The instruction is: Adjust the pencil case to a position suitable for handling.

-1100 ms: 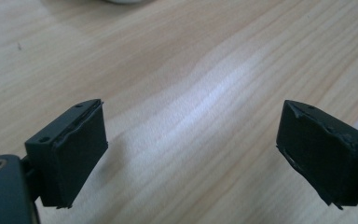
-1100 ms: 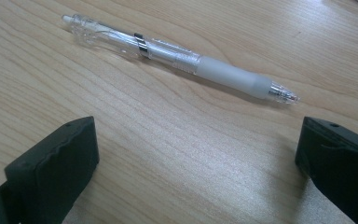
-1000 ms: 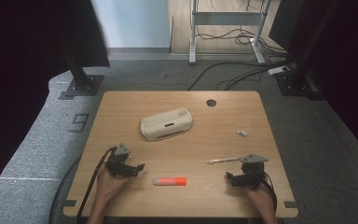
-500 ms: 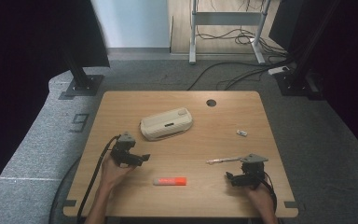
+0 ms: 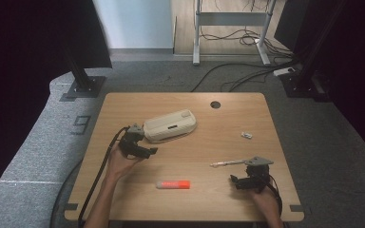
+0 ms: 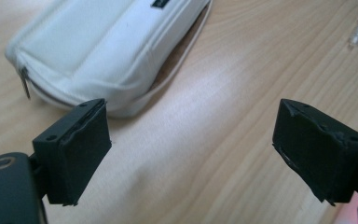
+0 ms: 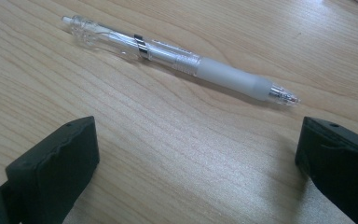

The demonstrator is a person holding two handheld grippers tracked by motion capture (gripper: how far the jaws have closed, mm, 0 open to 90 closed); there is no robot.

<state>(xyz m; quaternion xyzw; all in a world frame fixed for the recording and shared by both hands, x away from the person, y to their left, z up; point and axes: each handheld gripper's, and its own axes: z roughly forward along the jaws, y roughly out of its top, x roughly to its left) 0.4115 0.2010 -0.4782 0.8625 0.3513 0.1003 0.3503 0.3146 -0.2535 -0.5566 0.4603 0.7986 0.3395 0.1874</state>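
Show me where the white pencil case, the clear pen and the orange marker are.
white pencil case (image 5: pixel 170 126), high view, middle of its top.
clear pen (image 7: pixel 228 74), right gripper view, frosted grip section.
orange marker (image 5: pixel 177 184), high view, middle of its orange part.

Left gripper (image 5: pixel 148 151) now nearer pencil case (image 5: pixel 169 126).

An orange marker (image 5: pixel 173 184) and a small white piece (image 5: pixel 246 135) lie on the wooden table (image 5: pixel 228 118).

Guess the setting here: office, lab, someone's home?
Likely a lab or recording setup: a bare wooden table on grey carpet, dark stands with floor cables around it, and stationery laid out, a white pencil case and a clear pen.
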